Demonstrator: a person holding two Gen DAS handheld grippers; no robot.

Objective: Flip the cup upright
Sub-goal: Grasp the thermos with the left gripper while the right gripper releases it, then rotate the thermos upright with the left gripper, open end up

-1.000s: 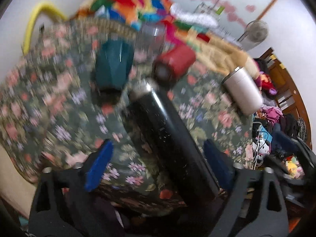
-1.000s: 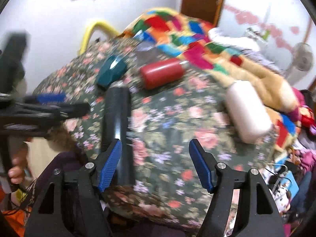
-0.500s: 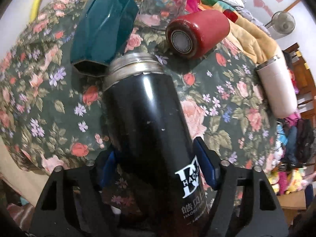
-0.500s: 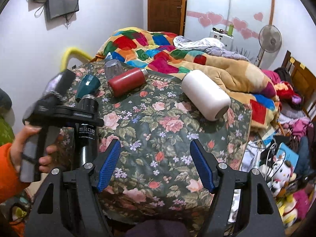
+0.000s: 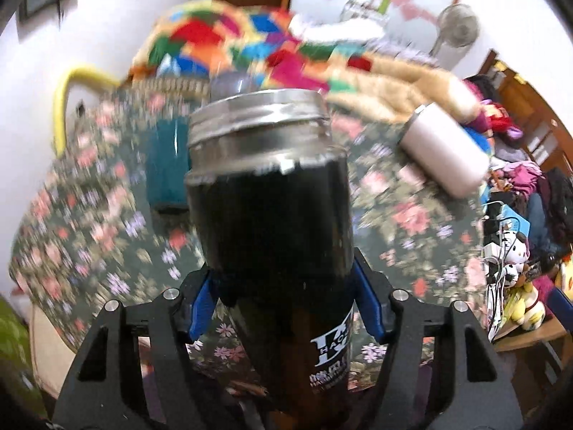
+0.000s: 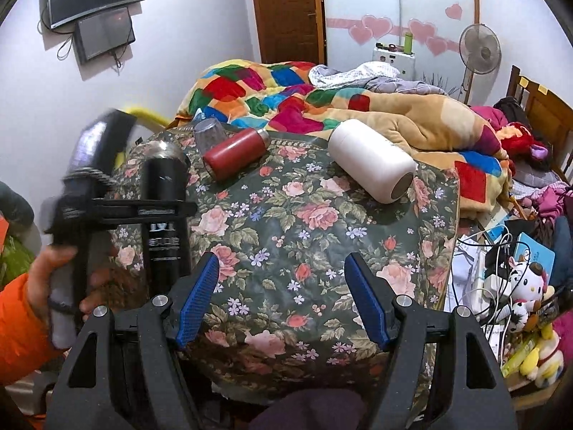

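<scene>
The left gripper point(image 5: 283, 308) jaws clench the black cup point(image 5: 272, 215) low; its steel mouth, seemingly upright beyond them, could tip on the soft floral cloth point(image 6: 304, 222). The right gripper point(image 6: 283, 301) jaws gape, unladen.

The cup point(image 5: 268, 215) is a tall black flask with a bare silver threaded neck and white lettering low on its side. It stands close to upright, open mouth on top, clamped around its lower middle by the left tongs point(image 5: 283, 297). From the right wrist view the cup point(image 6: 164, 211) sits at the left edge of the table point(image 6: 322, 236), near the red flask point(image 6: 234, 152) lying on its side.
</scene>
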